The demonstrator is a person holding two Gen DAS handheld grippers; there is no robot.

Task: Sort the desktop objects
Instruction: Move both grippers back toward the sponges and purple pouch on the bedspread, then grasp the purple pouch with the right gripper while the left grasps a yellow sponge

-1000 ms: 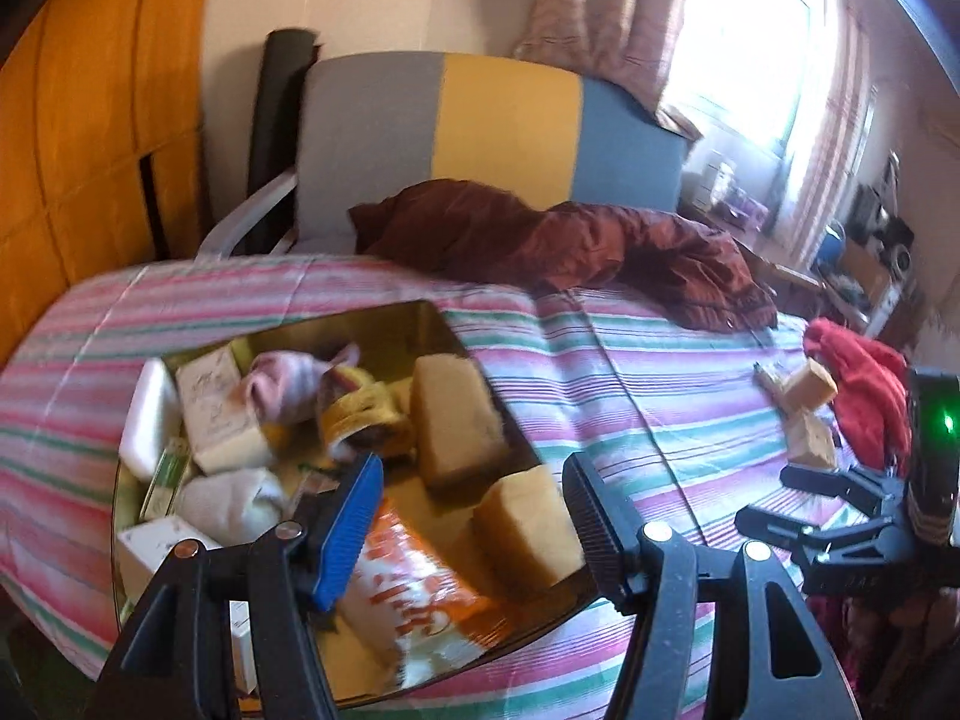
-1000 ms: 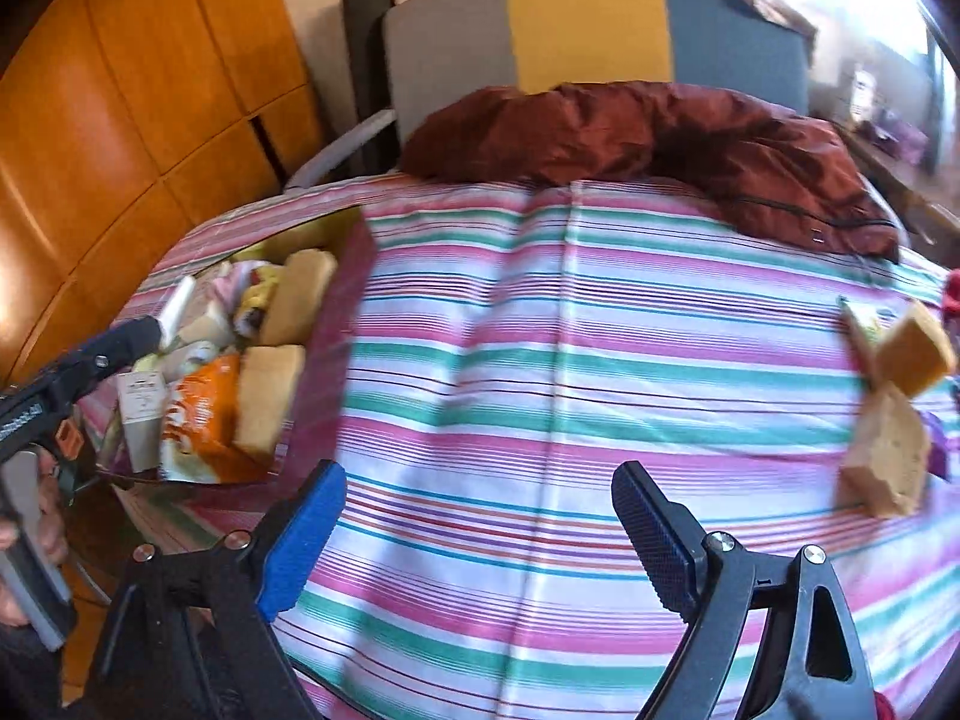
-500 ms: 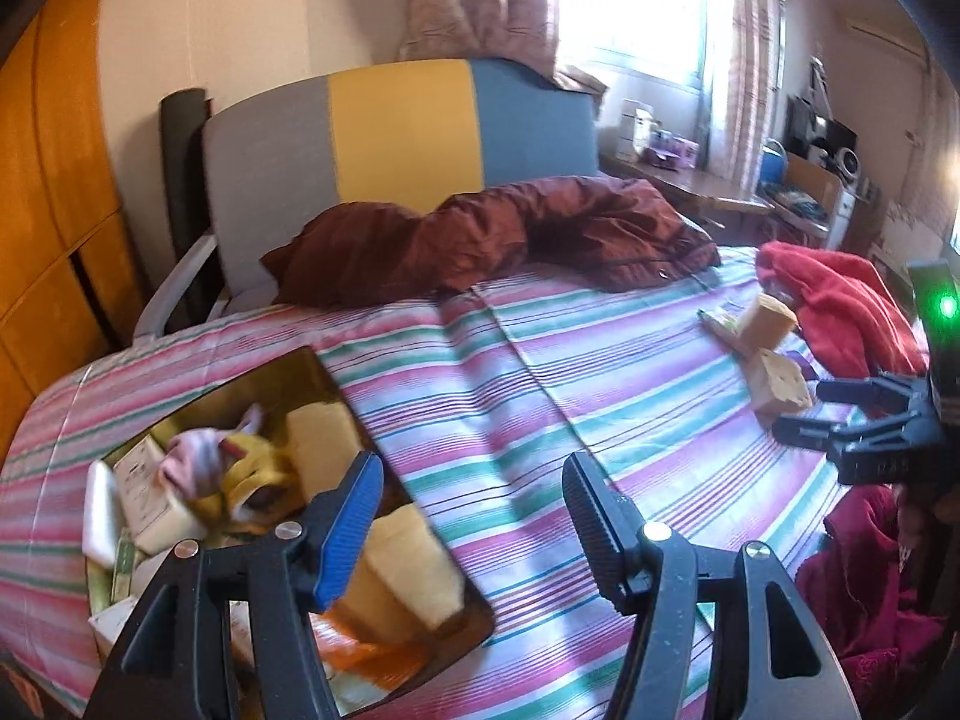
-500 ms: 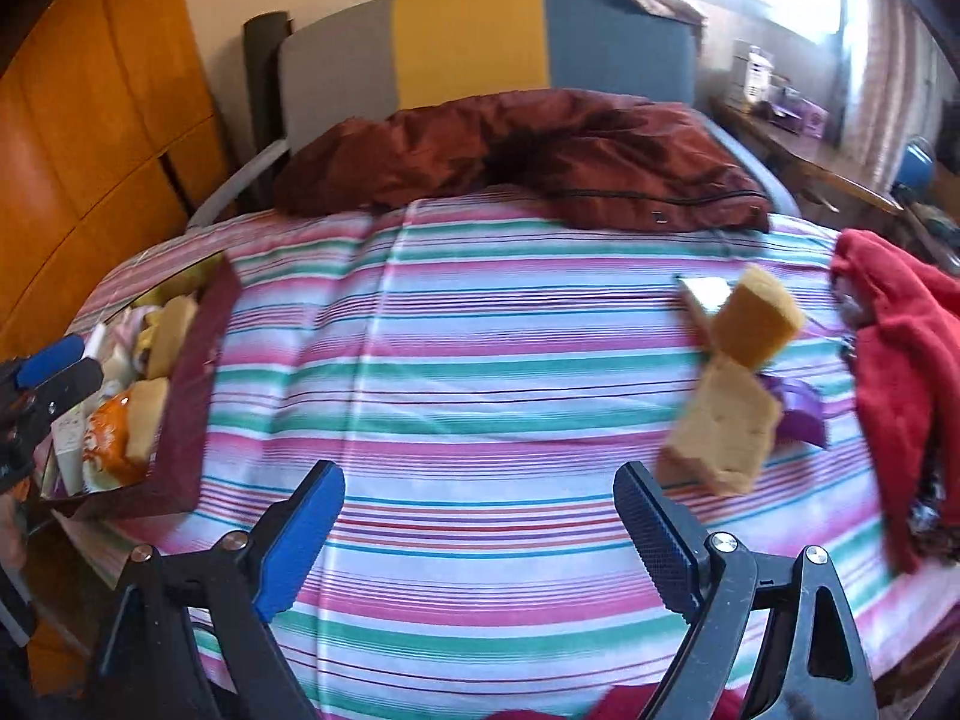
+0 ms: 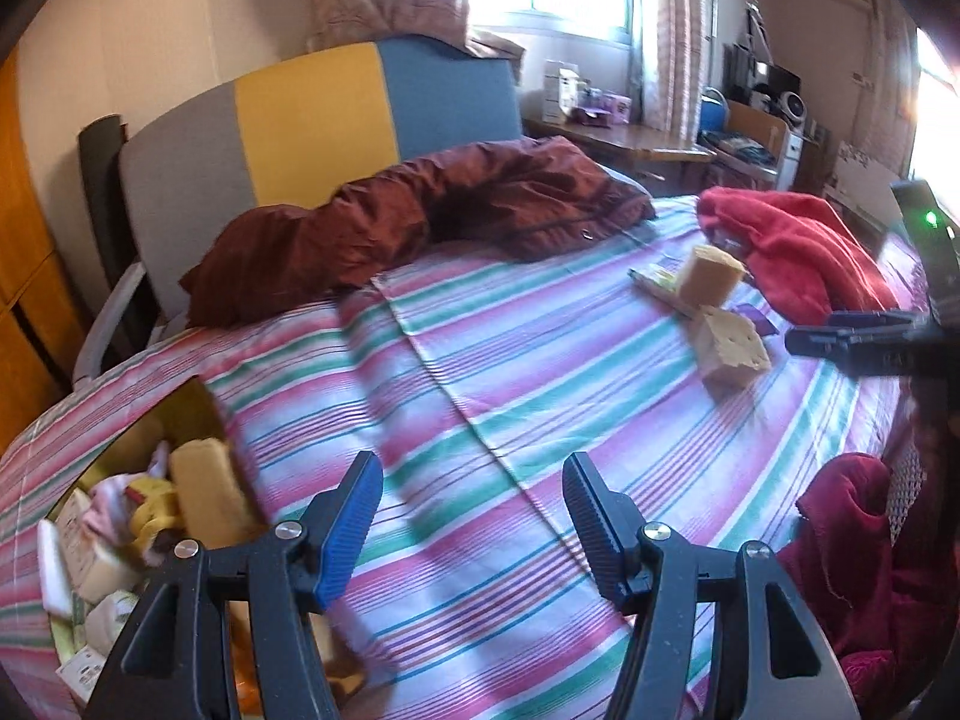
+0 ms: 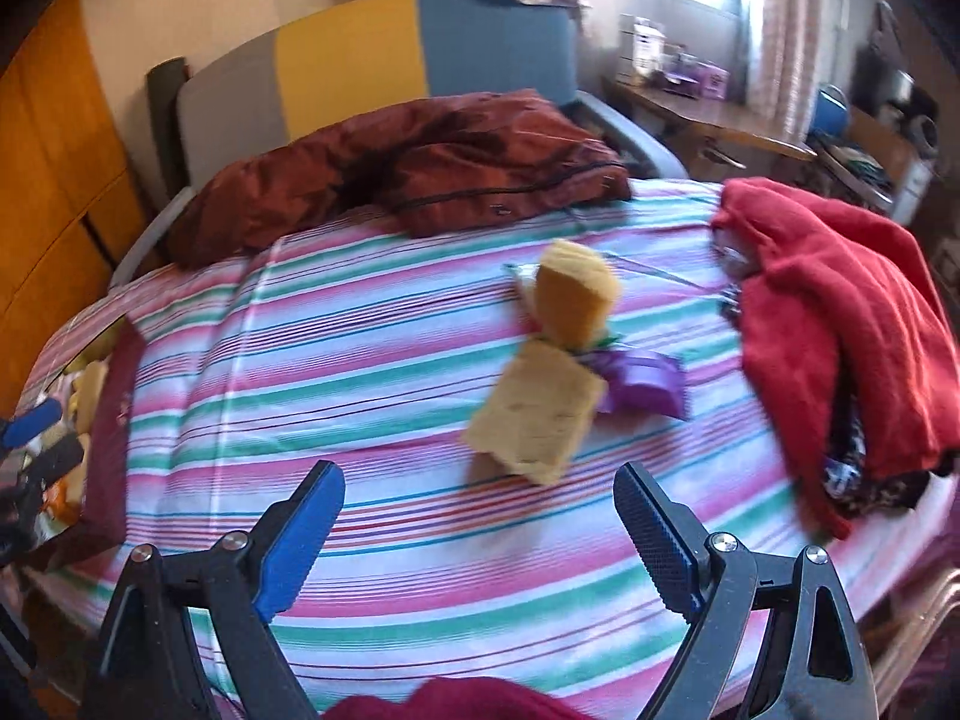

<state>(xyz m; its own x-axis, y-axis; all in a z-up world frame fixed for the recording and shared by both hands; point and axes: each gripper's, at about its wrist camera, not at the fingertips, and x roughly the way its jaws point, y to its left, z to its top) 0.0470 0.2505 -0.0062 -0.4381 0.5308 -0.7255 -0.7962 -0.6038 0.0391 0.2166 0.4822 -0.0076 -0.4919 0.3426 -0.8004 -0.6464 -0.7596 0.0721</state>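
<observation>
Two tan sponge blocks lie on the striped cloth: a near one (image 6: pixel 537 420) and a far one (image 6: pixel 573 300), with a purple packet (image 6: pixel 645 381) beside them. The left wrist view shows the same blocks (image 5: pixel 729 351) (image 5: pixel 708 276) at the right. A box (image 5: pixel 198 405) at the left holds another sponge block (image 5: pixel 207 495), small cartons and a pink cloth. My left gripper (image 5: pixel 474 510) is open over bare cloth beside the box. My right gripper (image 6: pixel 480 525) is open, just short of the near block. Nothing is between either pair of fingers.
A dark red jacket (image 6: pixel 396 162) lies at the back of the table before a grey, yellow and blue chair (image 6: pixel 360 54). A red cloth (image 6: pixel 840 294) is heaped at the right edge. Striped tablecloth (image 6: pixel 360 360) covers the middle.
Both grippers have swung right, away from the box. The box slid to the left edge of both views, and the two sponge blocks came nearer the centre of the right wrist view.
</observation>
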